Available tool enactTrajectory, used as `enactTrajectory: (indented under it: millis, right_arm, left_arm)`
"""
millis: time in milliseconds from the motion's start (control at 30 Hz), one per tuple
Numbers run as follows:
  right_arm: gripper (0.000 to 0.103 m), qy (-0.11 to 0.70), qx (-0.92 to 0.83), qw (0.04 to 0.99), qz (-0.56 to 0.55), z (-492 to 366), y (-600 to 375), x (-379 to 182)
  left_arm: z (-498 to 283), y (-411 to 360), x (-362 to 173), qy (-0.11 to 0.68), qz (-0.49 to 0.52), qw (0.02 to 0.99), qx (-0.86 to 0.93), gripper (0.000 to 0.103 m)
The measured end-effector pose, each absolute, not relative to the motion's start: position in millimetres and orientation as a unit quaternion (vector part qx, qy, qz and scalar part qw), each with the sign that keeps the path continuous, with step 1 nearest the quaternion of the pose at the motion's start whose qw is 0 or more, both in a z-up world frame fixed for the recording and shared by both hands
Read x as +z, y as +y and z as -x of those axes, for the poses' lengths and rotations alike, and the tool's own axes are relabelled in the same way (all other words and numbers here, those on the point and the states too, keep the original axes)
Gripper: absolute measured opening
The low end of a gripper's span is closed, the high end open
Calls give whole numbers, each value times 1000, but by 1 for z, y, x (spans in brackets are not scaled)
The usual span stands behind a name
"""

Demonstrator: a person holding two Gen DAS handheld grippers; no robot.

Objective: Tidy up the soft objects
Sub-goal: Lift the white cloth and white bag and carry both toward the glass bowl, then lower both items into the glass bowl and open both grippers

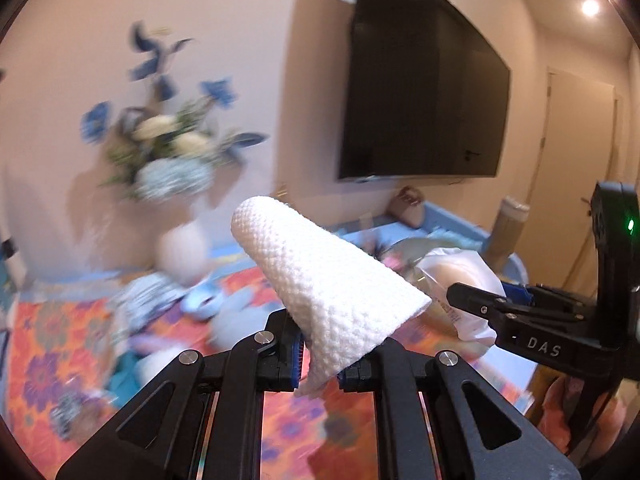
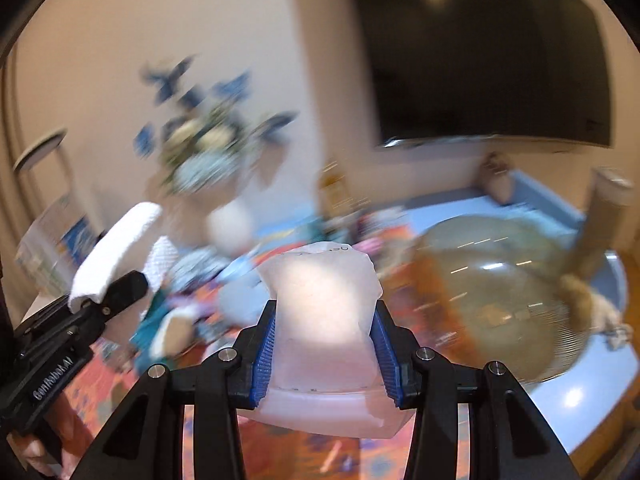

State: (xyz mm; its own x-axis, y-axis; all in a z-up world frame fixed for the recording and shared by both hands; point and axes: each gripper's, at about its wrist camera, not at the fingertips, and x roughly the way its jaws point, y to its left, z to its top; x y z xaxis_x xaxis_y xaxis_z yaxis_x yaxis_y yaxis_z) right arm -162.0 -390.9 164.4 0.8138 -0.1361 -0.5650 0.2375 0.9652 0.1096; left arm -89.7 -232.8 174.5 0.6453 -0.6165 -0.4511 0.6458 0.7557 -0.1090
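Observation:
My left gripper (image 1: pixel 318 344) is shut on a rolled white waffle-textured cloth (image 1: pixel 328 276), which sticks up and forward from its blue pads, clear of the table. In the right wrist view that cloth (image 2: pixel 120 248) shows at the left with the left gripper (image 2: pixel 112 296) under it. My right gripper (image 2: pixel 326 344) is shut on a soft, pale pinkish plastic-wrapped packet (image 2: pixel 324 296), blue pads pressing on both of its sides. In the left wrist view the right gripper (image 1: pixel 480 300) holds this packet (image 1: pixel 460 268) at the right. Both views are blurred.
An orange floral cloth (image 1: pixel 52 344) covers the table, with a blurred heap of blue and white soft things (image 1: pixel 152 304) on it. A white vase (image 1: pixel 182 252) of flowers stands behind. A black TV (image 1: pixel 424 92) hangs on the wall. A clear dome (image 2: pixel 492 292) sits at the right.

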Motion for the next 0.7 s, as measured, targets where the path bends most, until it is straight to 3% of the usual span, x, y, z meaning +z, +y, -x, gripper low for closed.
enactTrajectory:
  millis: [367, 700]
  right_arm:
    - [44, 280, -225, 914, -187, 182, -527, 154]
    - [44, 324, -256, 882, -229, 162, -571, 117]
  left_arm:
    - [82, -376, 165, 255, -61, 853, -451, 9]
    - [69, -442, 131, 288, -91, 812, -500, 10]
